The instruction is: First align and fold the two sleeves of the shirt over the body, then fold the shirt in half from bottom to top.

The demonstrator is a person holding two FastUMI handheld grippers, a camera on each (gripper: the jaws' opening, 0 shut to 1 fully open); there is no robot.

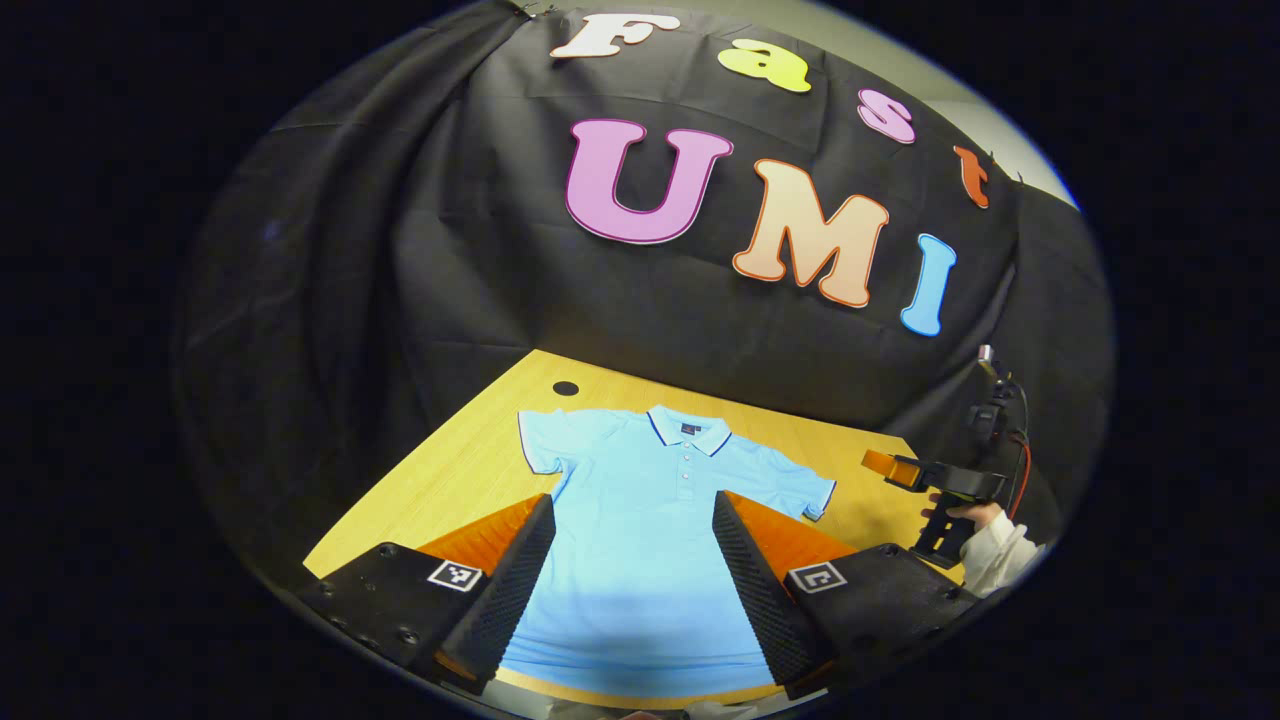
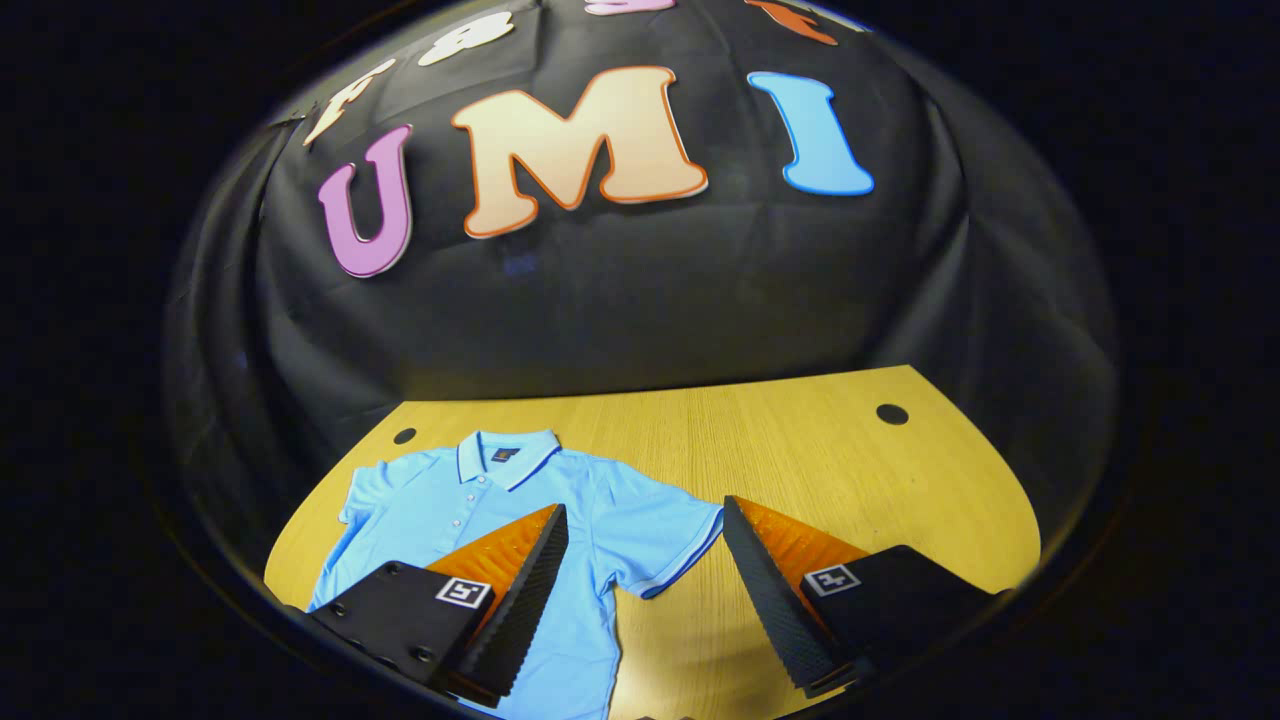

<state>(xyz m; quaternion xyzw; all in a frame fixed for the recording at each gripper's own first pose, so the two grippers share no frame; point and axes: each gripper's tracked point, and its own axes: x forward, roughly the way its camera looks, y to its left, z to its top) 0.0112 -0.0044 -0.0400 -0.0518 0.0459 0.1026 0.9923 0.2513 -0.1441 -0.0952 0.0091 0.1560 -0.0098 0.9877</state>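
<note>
**Both grippers open above the flat shirt; right sleeve sits between the right gripper's fingers**

Right gripper (image 2: pixel 640 590): jaws spread wide, holding nothing. In the right gripper view the right sleeve (image 2: pixel 668 545) lies in the lower middle of the frame, its cuff edge in the gap between the two fingers, a bit nearer the left-of-frame finger (image 2: pixel 520 600). The sleeve points toward lower right of frame, away from the collar (image 2: pixel 500 455) at middle left. Whether the fingers touch the cloth, cannot tell.

Left gripper (image 1: pixel 632 590): jaws also released, empty. In the left gripper view the shirt (image 1: pixel 640 560) body fills the gap between the fingers, long axis running from bottom of frame up to the collar at centre. The left sleeve (image 1: pixel 540 445) is up and left of the jaws, well apart from them.

Shirt lies flat, face up, both sleeves out sideways on the wooden table (image 1: pixel 470 470); no fold made yet.

Judgement: sleeve folds come first. The right gripper is better lined up with its sleeve; the left needs to shift toward upper left of its frame.

A hand (image 1: pixel 965 515) holding the right gripper shows at right edge of the left gripper view.
</note>
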